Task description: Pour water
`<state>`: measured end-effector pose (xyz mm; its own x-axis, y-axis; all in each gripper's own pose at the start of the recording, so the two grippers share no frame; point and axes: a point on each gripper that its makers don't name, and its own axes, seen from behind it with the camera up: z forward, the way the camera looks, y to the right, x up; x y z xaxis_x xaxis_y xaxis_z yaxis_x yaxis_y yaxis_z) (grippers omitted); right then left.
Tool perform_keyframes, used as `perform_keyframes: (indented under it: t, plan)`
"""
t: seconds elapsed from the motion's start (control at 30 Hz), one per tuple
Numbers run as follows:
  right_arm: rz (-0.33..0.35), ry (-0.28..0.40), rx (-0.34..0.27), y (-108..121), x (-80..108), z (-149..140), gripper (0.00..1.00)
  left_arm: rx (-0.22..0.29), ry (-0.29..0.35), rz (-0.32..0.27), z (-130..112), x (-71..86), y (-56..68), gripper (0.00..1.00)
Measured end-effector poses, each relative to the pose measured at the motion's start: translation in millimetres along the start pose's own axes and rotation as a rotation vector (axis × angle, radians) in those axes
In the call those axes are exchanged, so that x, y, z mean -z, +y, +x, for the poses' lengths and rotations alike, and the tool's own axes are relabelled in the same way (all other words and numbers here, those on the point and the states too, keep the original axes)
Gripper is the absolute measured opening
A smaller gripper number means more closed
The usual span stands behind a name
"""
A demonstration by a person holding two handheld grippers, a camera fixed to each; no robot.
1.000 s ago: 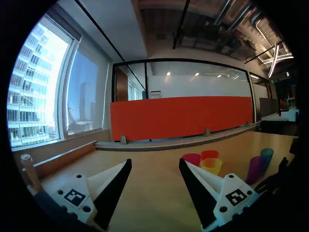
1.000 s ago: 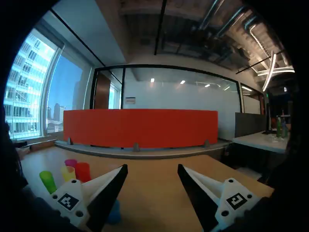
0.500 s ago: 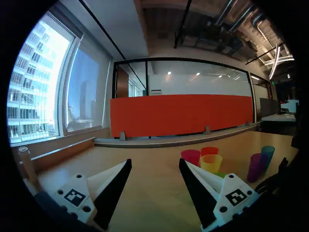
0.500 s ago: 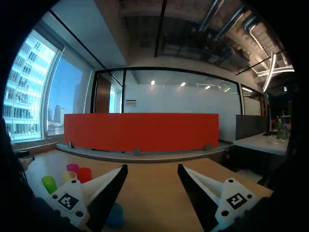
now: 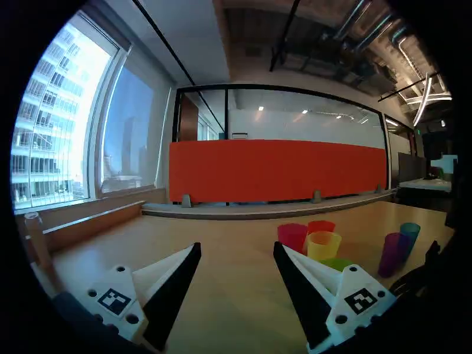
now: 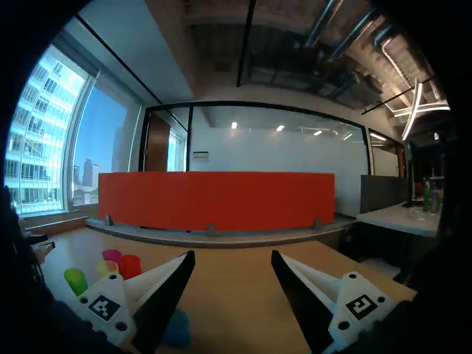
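The left gripper (image 5: 236, 246) and right gripper (image 6: 233, 253) are both hovering spread and empty over the table (image 5: 236, 312). The cups (image 5: 323, 245) are standing bunched on it, to the left gripper's right — going in for one is risking toppling its neighbours, spilling any water.

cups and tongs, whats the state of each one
left tongs: open, holding nothing
right tongs: open, holding nothing
pink cup: upright
red cup: upright
yellow cup: upright
purple cup: upright
teal cup: upright
green cup: upright, partly hidden by tongs
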<state>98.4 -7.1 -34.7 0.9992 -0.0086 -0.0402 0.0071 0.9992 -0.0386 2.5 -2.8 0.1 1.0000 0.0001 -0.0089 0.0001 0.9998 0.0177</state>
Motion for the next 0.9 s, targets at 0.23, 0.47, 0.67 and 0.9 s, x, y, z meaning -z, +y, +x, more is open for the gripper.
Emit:
perform_keyframes:
  t: [0.23, 0.47, 0.67, 0.9]
  plan:
    - [0.002, 0.000, 0.002, -0.3, 0.7, 0.1, 1.00, 0.003, -0.006, -0.003, -1.8, -0.6, -0.1, 0.91]
    - [0.004, -0.005, 0.002, -0.9, 2.4, -4.4, 1.00, 0.002, -0.009, -0.003, -2.5, -0.7, -0.1, 0.91]
    - [0.002, 0.003, 0.022, 1.5, 4.6, -3.7, 1.00, 0.001, -0.009, -0.003, -2.5, -1.5, -0.2, 0.91]
    - [0.003, 0.011, 0.038, 6.4, 7.5, -8.8, 1.00, 0.001, -0.009, -0.003, -2.1, -1.2, 0.1, 0.91]
